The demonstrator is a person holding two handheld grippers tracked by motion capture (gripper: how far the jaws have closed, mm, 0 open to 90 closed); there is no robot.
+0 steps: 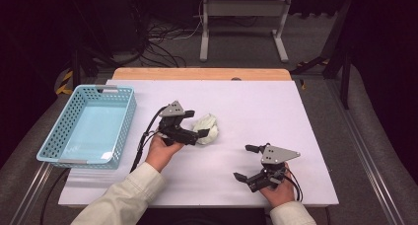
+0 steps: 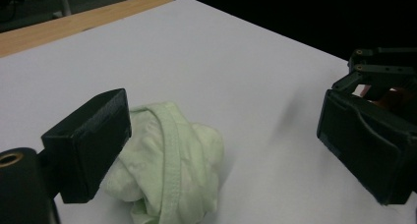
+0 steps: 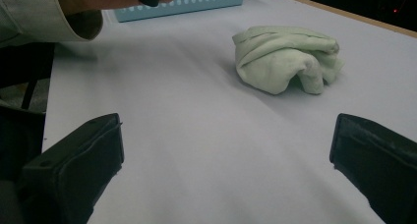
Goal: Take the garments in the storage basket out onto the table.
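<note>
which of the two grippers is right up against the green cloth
The left gripper: its open jaws reach the crumpled green cloth. The right gripper sits apart.

a lab: dark curtains, floor cables (image 1: 162,35), white-topped test table (image 1: 256,101).

The left claw (image 2: 223,145) stands with jaws wide apart over the white tabletop (image 2: 236,71). A crumpled pale green cloth (image 2: 169,172) lies against the left-hand jaw, well clear of the other.
</note>
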